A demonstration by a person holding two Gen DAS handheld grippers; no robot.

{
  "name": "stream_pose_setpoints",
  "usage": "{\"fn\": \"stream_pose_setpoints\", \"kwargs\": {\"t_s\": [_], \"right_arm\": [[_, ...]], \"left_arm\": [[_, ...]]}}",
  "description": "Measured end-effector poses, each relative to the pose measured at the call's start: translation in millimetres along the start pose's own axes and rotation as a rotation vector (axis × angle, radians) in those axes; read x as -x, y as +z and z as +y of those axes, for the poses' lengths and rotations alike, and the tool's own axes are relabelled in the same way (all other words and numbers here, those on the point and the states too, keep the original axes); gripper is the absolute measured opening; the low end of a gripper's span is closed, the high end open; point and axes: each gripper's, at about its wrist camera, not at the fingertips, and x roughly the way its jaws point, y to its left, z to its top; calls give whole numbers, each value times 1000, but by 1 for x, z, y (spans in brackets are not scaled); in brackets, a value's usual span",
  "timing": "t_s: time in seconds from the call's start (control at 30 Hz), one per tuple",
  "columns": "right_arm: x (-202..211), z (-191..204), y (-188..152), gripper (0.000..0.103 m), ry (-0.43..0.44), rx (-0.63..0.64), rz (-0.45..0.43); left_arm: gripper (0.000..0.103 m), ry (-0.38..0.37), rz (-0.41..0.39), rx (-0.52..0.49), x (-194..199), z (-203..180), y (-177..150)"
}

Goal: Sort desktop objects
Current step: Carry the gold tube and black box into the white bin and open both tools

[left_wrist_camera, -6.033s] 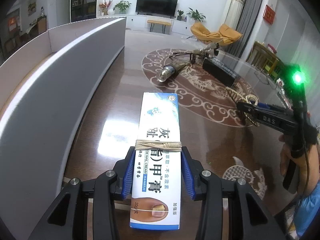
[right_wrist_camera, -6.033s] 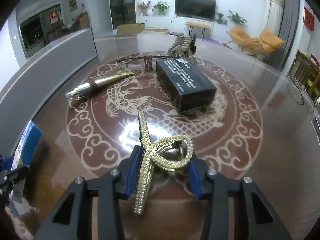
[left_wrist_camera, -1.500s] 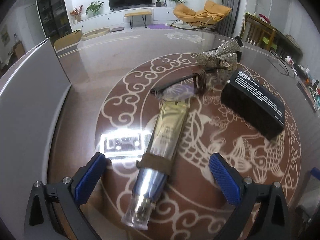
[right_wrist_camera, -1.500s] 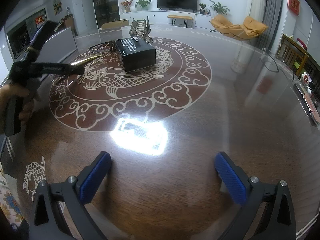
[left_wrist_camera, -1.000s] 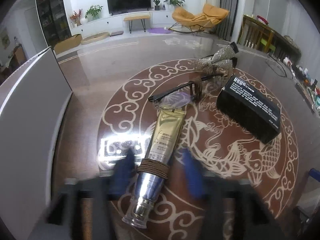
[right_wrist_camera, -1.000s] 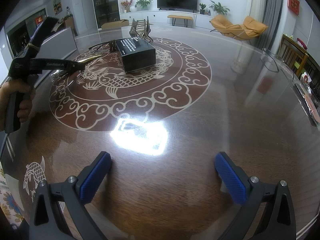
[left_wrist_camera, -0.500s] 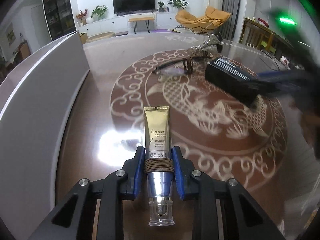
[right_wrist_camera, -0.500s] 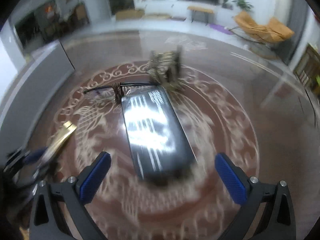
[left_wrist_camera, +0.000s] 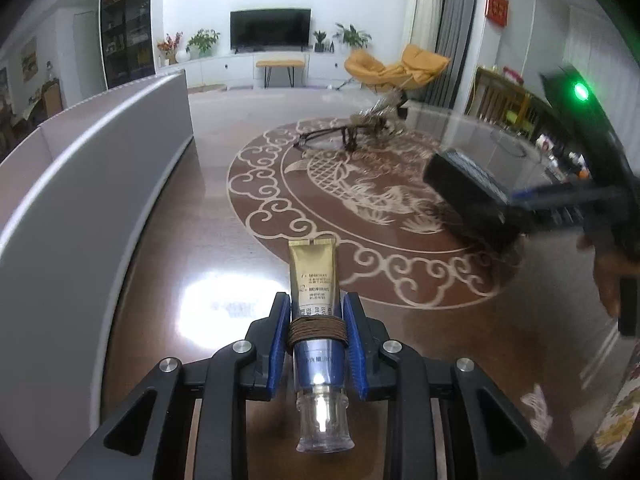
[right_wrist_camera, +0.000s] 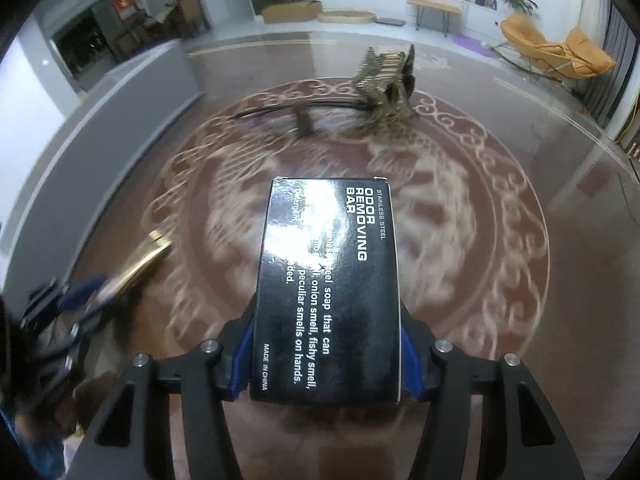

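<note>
My left gripper [left_wrist_camera: 316, 312] is shut on a gold cream tube [left_wrist_camera: 315, 280], gripped at its brown cord wrap, clear cap towards the camera. The tube hangs just above the dark table [left_wrist_camera: 168, 248]. My right gripper [right_wrist_camera: 326, 360] has a black box [right_wrist_camera: 328, 280] labelled "odor removing bar" between its jaws, which are closing; the blue pads touch both long sides. In the left wrist view that black box [left_wrist_camera: 464, 184] shows at the right, motion-blurred, with a person's hand behind it. In the right wrist view the tube [right_wrist_camera: 144, 260] appears blurred at the left.
A tall grey bin wall [left_wrist_camera: 100, 168] runs along the table's left side. Dark-framed glasses [right_wrist_camera: 300, 114] and a glittery bow hair clip [right_wrist_camera: 384, 76] lie at the far side of the round dragon inlay. The table's right edge lies past the right gripper.
The left gripper has carried the tube further left, towards the grey wall. The right gripper came down over the black box and its wide-open jaws have closed onto the box's sides.
</note>
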Motion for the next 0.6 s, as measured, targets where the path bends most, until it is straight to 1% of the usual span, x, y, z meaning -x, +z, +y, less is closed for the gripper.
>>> {"fn": "stream_pose_setpoints", "kwargs": {"t_s": [0.1,0.13,0.17,0.23,0.4,0.6], "right_arm": [[18,14,-22,59,37,-10,-25],[20,15,-24,59,42,-10,-31],[28,18,-37,59,44,-9,-38],[33,26,-47,59,44,6,-43],[42,37,-65,59,74,1,-63],[53,41,-70,59,89,-3,-76]], "left_arm": [[27,-7,-31,11,19,-1,-2],[27,-7,-37,15,22,-1,-2],[27,-9,-43,20,26,0,-3],[27,-11,-47,21,32,0,-7],[27,-5,-62,24,41,0,-13],[26,-9,-125,47,65,3,-6]]}}
